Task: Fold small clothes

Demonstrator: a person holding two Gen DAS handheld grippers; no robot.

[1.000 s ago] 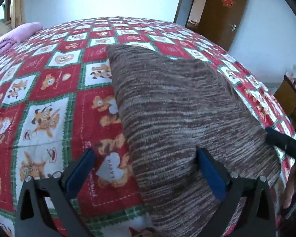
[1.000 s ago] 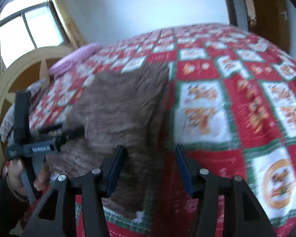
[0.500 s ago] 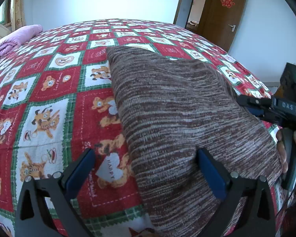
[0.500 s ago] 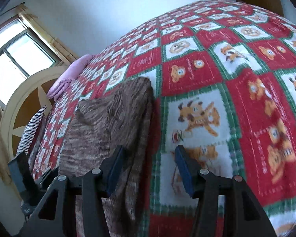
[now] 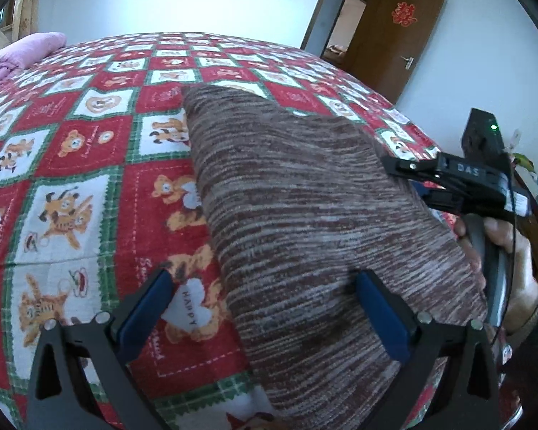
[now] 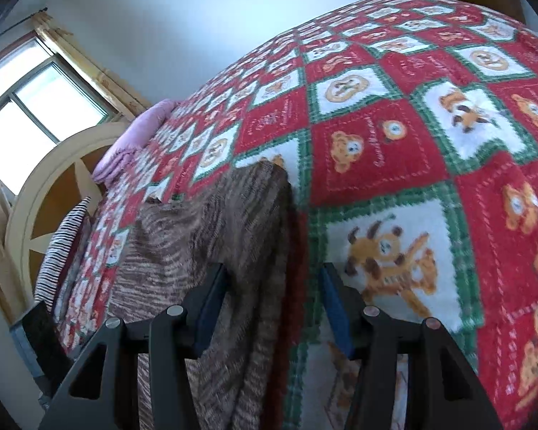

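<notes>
A brown striped knitted garment [image 5: 305,208] lies flat on the red, white and green bear-print bedspread [image 5: 71,165]. My left gripper [image 5: 265,297] is open, its blue pads straddling the garment's near left edge. My right gripper [image 6: 272,301] is open over the garment's right edge [image 6: 233,236], one pad above the knit, the other above the bedspread [image 6: 412,179]. The right gripper also shows in the left wrist view [image 5: 459,182], held in a hand at the garment's right side.
A pink folded blanket [image 5: 18,53] lies at the far left of the bed. A brown door [image 5: 394,36] stands open behind the bed. A cream headboard [image 6: 53,186], a striped pillow [image 6: 61,243] and a window [image 6: 28,107] are at the left.
My right gripper has swung up and along the garment's right edge, its view tilting over the bedspread. My left gripper has stayed at the near left edge, still open.
</notes>
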